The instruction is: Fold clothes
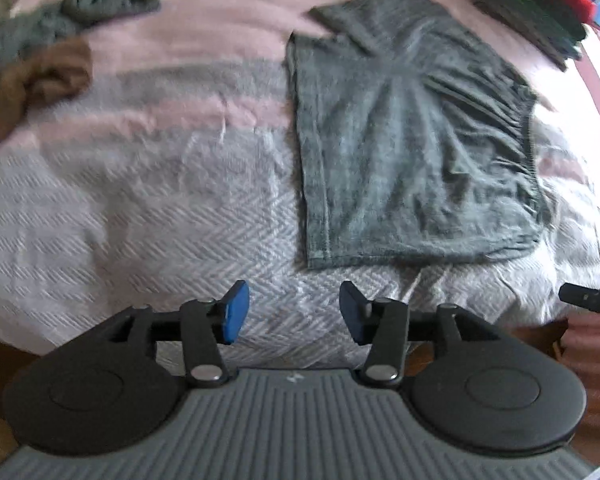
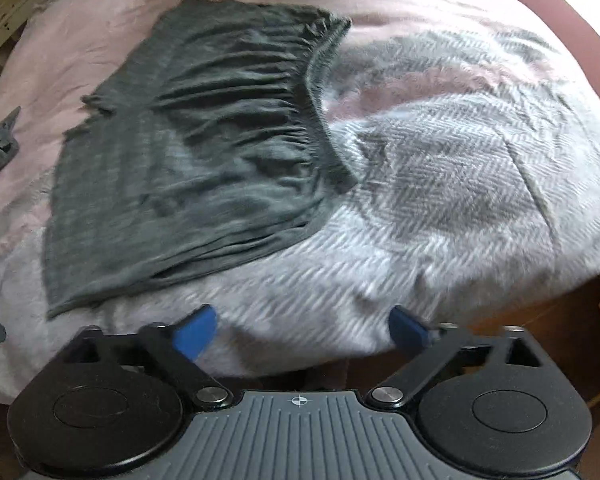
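Both grippers are empty and spread apart right now. The left gripper [image 1: 294, 312] hangs over the near edge of the bed [image 1: 140, 208] with its blue pads [image 1: 236, 312] wide, nothing between them. The right gripper [image 2: 300, 330] is much the same, fingers splayed and hovering just off that edge, a bit further toward the right corner.

Just past them lies the grey shirt [image 1: 400, 140], flat on the herringbone blanket [image 2: 440, 184] and close to the near edge. It looks partly folded already: one long side is a straight clean edge, a sleeve pokes out at the far end, and the other side is bunched into ripples. My guess is it sits that close so both hems are in easy reach, and the grippers are loose because they're lining up for the next grab, probably the bottom corners.

Further out, toward the far left corner, there's a heap of unfolded clothes [image 1: 40, 52], brown and grey-green, clearly waiting their turn. At the far right corner is a neat stack of folded clothes [image 1: 540, 12], so finished stuff goes there. Both views are motion-blurred, so finer detail is hard to make out.
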A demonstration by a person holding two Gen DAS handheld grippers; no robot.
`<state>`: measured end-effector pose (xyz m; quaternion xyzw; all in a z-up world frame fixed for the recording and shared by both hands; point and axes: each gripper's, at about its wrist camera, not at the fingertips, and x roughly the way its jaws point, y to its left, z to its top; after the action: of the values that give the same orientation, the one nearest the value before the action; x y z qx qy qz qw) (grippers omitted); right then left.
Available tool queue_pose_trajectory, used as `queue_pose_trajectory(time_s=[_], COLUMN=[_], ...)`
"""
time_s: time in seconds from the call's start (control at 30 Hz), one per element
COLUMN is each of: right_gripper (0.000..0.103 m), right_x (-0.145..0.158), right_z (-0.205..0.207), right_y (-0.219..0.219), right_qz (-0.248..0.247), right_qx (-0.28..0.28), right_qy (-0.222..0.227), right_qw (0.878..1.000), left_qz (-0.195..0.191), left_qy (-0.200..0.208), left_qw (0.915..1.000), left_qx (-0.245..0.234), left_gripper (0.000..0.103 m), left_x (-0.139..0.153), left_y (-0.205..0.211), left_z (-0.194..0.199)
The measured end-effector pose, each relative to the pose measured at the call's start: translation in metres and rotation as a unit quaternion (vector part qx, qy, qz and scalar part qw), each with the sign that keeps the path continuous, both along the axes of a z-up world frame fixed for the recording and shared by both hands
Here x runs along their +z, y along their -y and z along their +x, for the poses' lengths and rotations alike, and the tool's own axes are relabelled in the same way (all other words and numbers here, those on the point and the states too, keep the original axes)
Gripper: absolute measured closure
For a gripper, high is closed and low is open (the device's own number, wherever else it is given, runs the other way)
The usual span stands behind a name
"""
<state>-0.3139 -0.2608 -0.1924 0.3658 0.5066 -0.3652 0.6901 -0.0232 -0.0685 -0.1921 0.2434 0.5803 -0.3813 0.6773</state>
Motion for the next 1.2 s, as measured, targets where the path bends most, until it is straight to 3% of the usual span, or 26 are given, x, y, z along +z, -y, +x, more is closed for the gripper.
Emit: queue_pose_trajectory(time_s=[0.23, 0.47, 0.87, 1.2], right_gripper=[0.006, 0.006, 0.006, 0.006], right_x=[0.031, 0.060, 0.065, 0.060], right_z=[0.020, 0.006, 0.013, 0.026], right_y=[-0.042, -0.066, -0.096, -0.101], right_qz=[-0.022, -0.048, -0.046, -0.037], right_qx=[0.003, -0.023, -0.013, 0.011], right_qy=[0.006, 0.002, -0.005, -0.017], right_qw=[1.000, 0.999, 0.999, 0.999], left_qz=[-0.025, -0.025, -0.048, -0.039], left_qy=[0.017, 0.035, 0.052, 0.060], left_qw=[0.9989, 0.9976, 0.9946, 0.9947], left_qx=[-0.035, -0.054, -0.076, -0.074], left_gripper=[0.052, 0.051, 0.047, 0.047], left_x=[0.037, 0.052, 0.072, 0.069], left_y=[-0.024, -0.046, -0.052, -0.057], left_z=[-0.004, -0.007, -0.011, -0.007])
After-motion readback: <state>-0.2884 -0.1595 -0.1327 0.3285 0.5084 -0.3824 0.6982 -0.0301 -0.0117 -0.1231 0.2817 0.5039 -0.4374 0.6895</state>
